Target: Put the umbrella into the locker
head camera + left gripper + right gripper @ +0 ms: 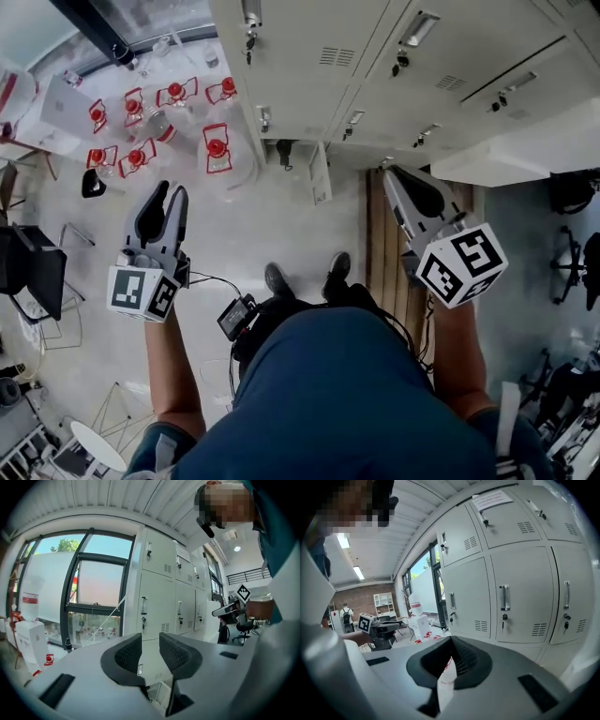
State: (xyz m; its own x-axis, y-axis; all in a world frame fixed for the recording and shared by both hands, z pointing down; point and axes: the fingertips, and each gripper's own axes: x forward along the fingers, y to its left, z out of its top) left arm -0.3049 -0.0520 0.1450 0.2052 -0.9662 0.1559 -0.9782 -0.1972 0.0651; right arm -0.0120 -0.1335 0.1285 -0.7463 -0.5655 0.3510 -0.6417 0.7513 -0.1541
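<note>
I see no umbrella clearly in any view. Grey lockers [319,56] fill the wall ahead, and their doors [520,592] are shut at the height of the grippers. At their foot a small low door [321,173] stands open with a dark thing [284,152] beside it; what that thing is I cannot tell. My left gripper [172,193] is held up left of the lockers. Its jaws stand close together with a narrow gap, and nothing is between the pads [129,653]. My right gripper [388,172] points at the lockers with its jaws met at the tips and nothing held.
Several red and white objects [173,94] stand on the floor by the window at the left, next to a white box [56,108]. A wooden strip [378,234] runs along the floor under the right gripper. Office chairs [572,262] stand at the right, a black seat [28,267] at the left.
</note>
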